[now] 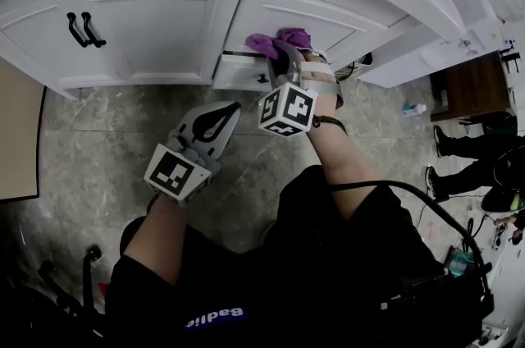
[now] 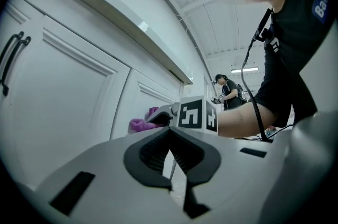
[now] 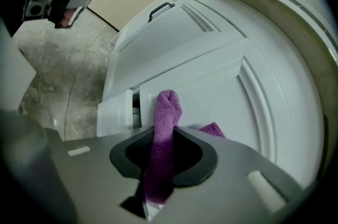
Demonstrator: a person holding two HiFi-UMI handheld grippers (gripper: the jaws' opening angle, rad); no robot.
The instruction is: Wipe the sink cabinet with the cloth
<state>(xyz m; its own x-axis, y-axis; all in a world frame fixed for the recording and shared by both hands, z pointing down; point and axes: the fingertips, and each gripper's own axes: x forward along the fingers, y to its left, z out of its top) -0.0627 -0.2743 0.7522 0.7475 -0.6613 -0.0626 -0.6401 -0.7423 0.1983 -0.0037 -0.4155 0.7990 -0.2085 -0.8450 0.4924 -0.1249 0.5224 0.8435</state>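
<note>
The white sink cabinet (image 1: 156, 26) curves across the top of the head view. A purple cloth (image 1: 275, 41) is pressed against the right door panel (image 3: 211, 75). My right gripper (image 1: 283, 52) is shut on it; in the right gripper view the cloth (image 3: 165, 106) runs up between the jaws of this gripper (image 3: 163, 133) onto the panel. My left gripper (image 1: 232, 110) hangs lower left, off the cabinet, jaws together and empty. In the left gripper view its jaws (image 2: 171, 136) point along the cabinet front (image 2: 63, 91), with the cloth (image 2: 142, 123) ahead.
Two black handles (image 1: 82, 30) sit on the left doors. A low drawer front (image 1: 238, 74) stands slightly out below the cloth. Grey marble floor (image 1: 98, 149) lies beneath. A beige panel (image 1: 16, 141) is at left; a wooden unit (image 1: 472, 88) and another person's legs (image 1: 467, 157) are at right.
</note>
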